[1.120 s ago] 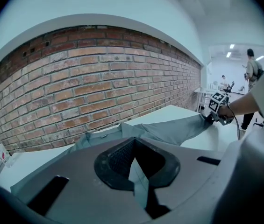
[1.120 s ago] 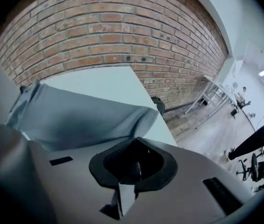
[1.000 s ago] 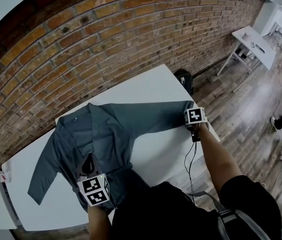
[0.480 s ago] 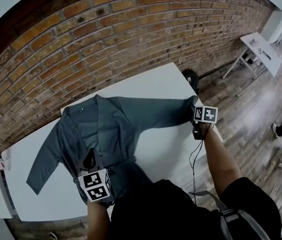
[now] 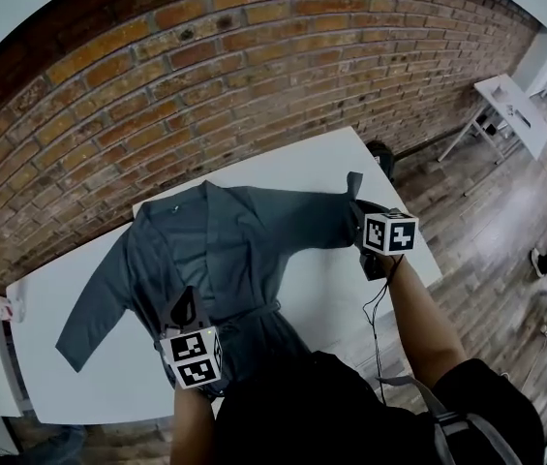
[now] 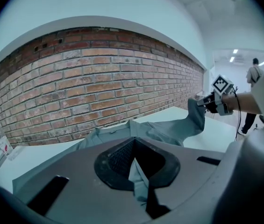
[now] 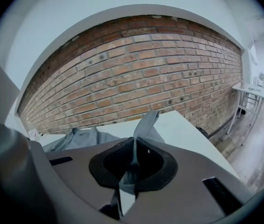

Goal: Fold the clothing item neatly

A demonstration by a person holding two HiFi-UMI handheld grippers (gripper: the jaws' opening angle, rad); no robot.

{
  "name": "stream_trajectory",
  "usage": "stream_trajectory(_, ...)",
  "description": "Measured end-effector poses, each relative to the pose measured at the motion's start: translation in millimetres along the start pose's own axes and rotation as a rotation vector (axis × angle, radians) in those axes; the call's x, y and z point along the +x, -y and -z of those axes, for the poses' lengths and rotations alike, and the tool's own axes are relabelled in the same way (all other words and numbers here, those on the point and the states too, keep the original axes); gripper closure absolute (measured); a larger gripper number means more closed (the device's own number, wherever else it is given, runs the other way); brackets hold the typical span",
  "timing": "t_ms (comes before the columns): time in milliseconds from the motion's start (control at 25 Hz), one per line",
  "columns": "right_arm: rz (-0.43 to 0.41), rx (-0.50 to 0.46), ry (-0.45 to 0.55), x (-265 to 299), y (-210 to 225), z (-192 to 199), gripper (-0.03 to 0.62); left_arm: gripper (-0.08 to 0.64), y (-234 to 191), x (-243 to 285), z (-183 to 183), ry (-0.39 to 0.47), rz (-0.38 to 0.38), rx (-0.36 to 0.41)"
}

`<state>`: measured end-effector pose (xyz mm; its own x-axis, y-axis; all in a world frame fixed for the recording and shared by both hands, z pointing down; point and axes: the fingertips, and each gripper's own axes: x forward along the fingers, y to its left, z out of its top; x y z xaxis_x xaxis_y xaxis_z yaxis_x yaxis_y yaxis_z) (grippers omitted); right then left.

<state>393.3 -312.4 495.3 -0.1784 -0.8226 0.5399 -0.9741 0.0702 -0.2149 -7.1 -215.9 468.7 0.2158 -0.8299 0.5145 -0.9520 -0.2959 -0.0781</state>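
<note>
Nearest the person, at about 7 o'clock in the head view, the left gripper [image 5: 188,310] has its jaws fully closed on a pleat of the grey garment [image 5: 229,245] near the waist, pinning the body to the white table [image 5: 336,294]. The garment lies spread with its collar toward 12 o'clock, and one sleeve [image 5: 89,308] trails flat toward 8 o'clock. Out at 3 o'clock the right gripper [image 5: 358,206] is clamped on the cuff [image 5: 353,184] of the other sleeve. The cloth is pinched thin between its jaws and the cuff end stands up off the table.

The step in hand looks to be folding this sleeve across the body. To do it well, the right gripper should carry the cuff toward 9 o'clock in a low arc, taut enough not to twist. It should lay the sleeve straight across the chest, creasing at the shoulder seam, while the left anchors the body against dragging. The brick wall [image 5: 205,95] stands beyond at 12 o'clock.
</note>
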Motion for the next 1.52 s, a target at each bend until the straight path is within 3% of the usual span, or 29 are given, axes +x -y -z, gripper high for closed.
stream_trajectory(320,-0.112,-0.059,0.049,4.7,-125.4,-19.3,0.572,0.566,-46.3,-14.8,3.4,0.033,0.006,-0.005)
stream_trajectory(560,-0.163,-0.091,0.015,24.6,-214.6,-9.0,0.572,0.566,-91.7,-27.0,14.8,0.047,-0.001,-0.048)
stream_trajectory(920,-0.263,-0.285,-0.093,82.5,-370.2,51.2,0.572,0.566,-159.9,-46.1,53.6,0.01,-0.049,-0.121)
stream_trajectory(1240,-0.254,-0.469,-0.225,136.3,-424.7,125.5,0.571,0.566,-201.1,-62.1,86.0,-0.039,-0.067,-0.134)
stream_trajectory(1360,-0.297,-0.412,-0.276,140.8,-435.6,144.4,0.557,0.566,-212.7,-65.9,96.6,-0.05,-0.073,-0.133)
stream_trajectory(1520,-0.389,-0.193,-0.299,137.3,-456.1,150.3,0.499,0.566,-222.6,-68.1,105.0,-0.056,-0.074,-0.128)
